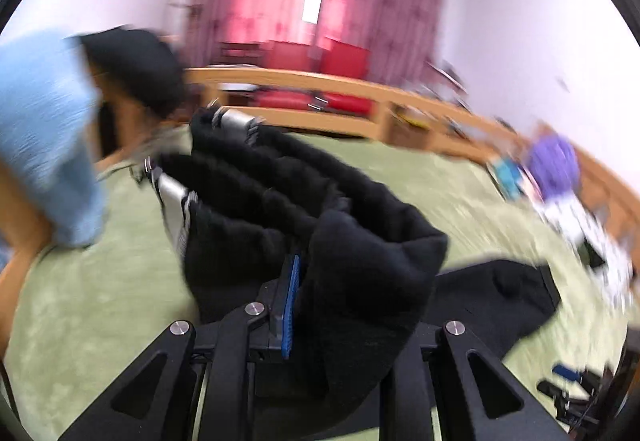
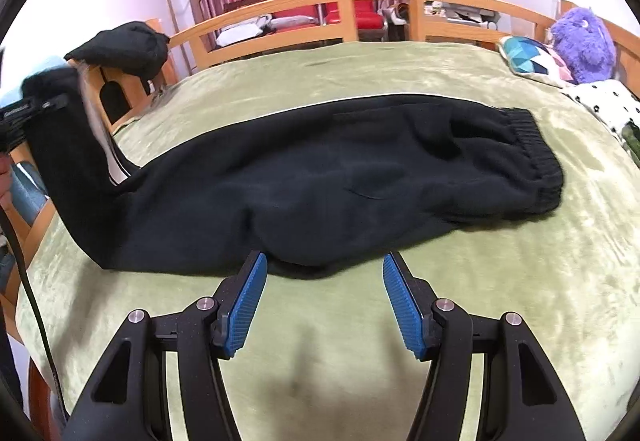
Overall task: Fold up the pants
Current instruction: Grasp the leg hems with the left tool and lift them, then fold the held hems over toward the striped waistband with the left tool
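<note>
Black pants (image 2: 320, 177) with a white side stripe lie lengthwise on the green bedspread (image 2: 360, 341), the ribbed waistband (image 2: 536, 161) at the right. My left gripper (image 1: 304, 281) is shut on the leg end of the pants (image 1: 360, 261) and holds it lifted off the bed; it shows at the far left of the right wrist view (image 2: 24, 113), with the raised leg hanging from it. My right gripper (image 2: 324, 289) is open and empty, just above the bedspread at the near edge of the pants.
A wooden bed rail (image 2: 340, 1) runs along the far side. A black garment (image 2: 124, 45) hangs on its left corner. A patterned pillow (image 2: 528, 59), a purple plush toy (image 2: 584, 41) and a spotted cloth (image 2: 604, 101) lie at the right.
</note>
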The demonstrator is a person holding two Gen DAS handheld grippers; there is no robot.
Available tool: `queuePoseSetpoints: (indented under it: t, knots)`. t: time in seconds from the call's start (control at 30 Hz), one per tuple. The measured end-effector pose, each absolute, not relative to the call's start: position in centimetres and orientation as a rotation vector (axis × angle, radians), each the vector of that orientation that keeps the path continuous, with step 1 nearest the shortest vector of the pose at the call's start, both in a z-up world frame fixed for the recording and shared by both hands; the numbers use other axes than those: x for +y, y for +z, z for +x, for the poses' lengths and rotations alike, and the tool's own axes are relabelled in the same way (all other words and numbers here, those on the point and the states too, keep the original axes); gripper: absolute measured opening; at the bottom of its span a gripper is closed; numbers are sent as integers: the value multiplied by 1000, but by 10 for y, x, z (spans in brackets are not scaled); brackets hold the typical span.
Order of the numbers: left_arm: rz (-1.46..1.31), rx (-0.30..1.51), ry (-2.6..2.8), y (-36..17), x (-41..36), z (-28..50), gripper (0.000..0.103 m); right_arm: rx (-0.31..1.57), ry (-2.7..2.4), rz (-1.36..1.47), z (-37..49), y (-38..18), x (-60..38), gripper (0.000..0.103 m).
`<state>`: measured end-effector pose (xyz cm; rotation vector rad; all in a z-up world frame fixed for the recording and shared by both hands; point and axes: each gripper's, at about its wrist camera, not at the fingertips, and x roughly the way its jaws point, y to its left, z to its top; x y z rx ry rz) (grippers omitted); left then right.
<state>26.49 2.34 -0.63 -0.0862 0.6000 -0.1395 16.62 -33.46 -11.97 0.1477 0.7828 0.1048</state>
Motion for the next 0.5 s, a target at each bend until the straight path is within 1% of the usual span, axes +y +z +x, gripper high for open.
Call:
queuePoseSetpoints:
  t: [0.1, 0.2, 0.27, 0.3, 0.33, 0.37, 0.4, 0.43, 0.47, 0.5]
  knots:
    - [-5, 673, -197, -40, -50, 273, 18, 792, 79, 178, 159, -124, -362, 60]
    - [29, 839, -206, -108, -107, 295, 18, 800, 64, 218, 150, -130, -383, 60]
    - [68, 976, -201, -149, -131, 308, 20, 809, 56, 224, 147, -134, -390, 60]
    - [65, 1014, -200, -160, -134, 312, 21, 812, 52, 222, 145, -135, -394, 60]
    - [57, 1005, -199, -164, -134, 308, 23, 812, 50, 222, 144, -136, -395, 60]
    - [40, 984, -216, -160, -132, 303, 32, 812, 53, 223, 145, -137, -397, 60]
    - [9, 973, -254, -154, -129, 298, 39, 812, 61, 225, 147, -138, -398, 60]
    - [-41, 975, -303, -146, -122, 294, 54, 812, 68, 225, 148, -140, -398, 60]
    - [-96, 977, -340, -137, -111, 289, 64, 813, 75, 224, 150, -142, -398, 60]
    - [-143, 974, -361, -128, -98, 284, 66, 816, 86, 223, 156, -144, -395, 60]
